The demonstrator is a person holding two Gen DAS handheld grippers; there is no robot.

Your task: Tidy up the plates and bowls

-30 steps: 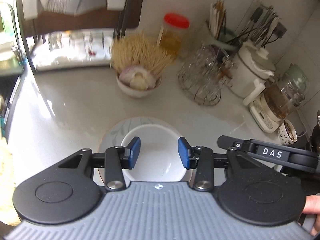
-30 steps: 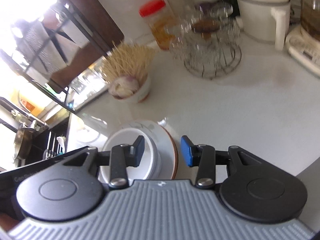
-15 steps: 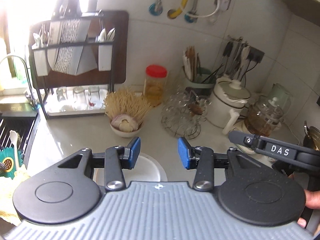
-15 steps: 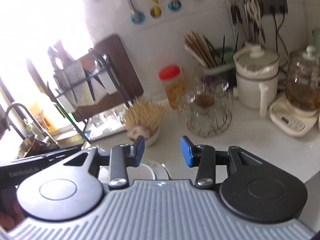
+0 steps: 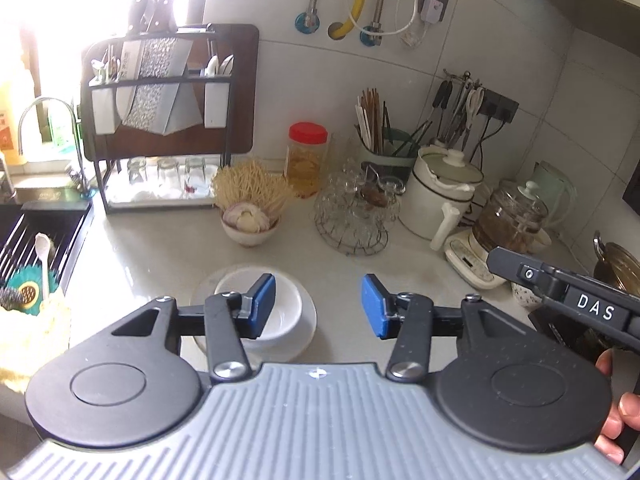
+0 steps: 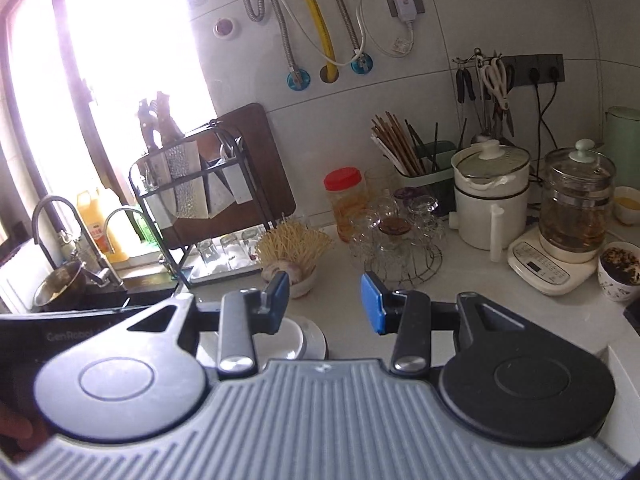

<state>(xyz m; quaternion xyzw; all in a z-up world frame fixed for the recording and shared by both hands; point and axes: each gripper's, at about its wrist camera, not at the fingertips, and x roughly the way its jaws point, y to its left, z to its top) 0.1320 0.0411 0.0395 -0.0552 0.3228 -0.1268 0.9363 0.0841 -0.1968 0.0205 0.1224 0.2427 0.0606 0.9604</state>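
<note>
1. Grippers come first, low in both frames. The left gripper (image 5: 319,306) has its blue pads (image 5: 262,306) apart, and its jaws are opening. Nothing sits between them.
2. The right gripper (image 6: 324,302) has its pads apart too, with nothing between them. Part of it also shows at the right edge of the left view, with fingertips (image 5: 616,400) of a hand beside it.
3. Just past the left gripper, a white bowl (image 5: 280,312) sits in a plate (image 5: 306,328) on the counter (image 5: 160,256), at the lower middle of the frame. No gripper touches them.
4. In the right view the same bowl (image 6: 288,340) peeks out behind the left finger.
5. Farther back, mid frame, a small bowl (image 5: 248,234) holds garlic and thin sticks. A wire basket (image 5: 352,216) of glass cups stands to its right.
6. A red-lid jar (image 5: 306,158) stands behind these.
7. At the left edge is the sink (image 5: 40,232). A dark rack (image 5: 160,120) stands at the upper left, by the wall.
8. At the right, a white pot (image 5: 440,196) and a glass kettle (image 5: 512,216) stand near the wall.
</note>
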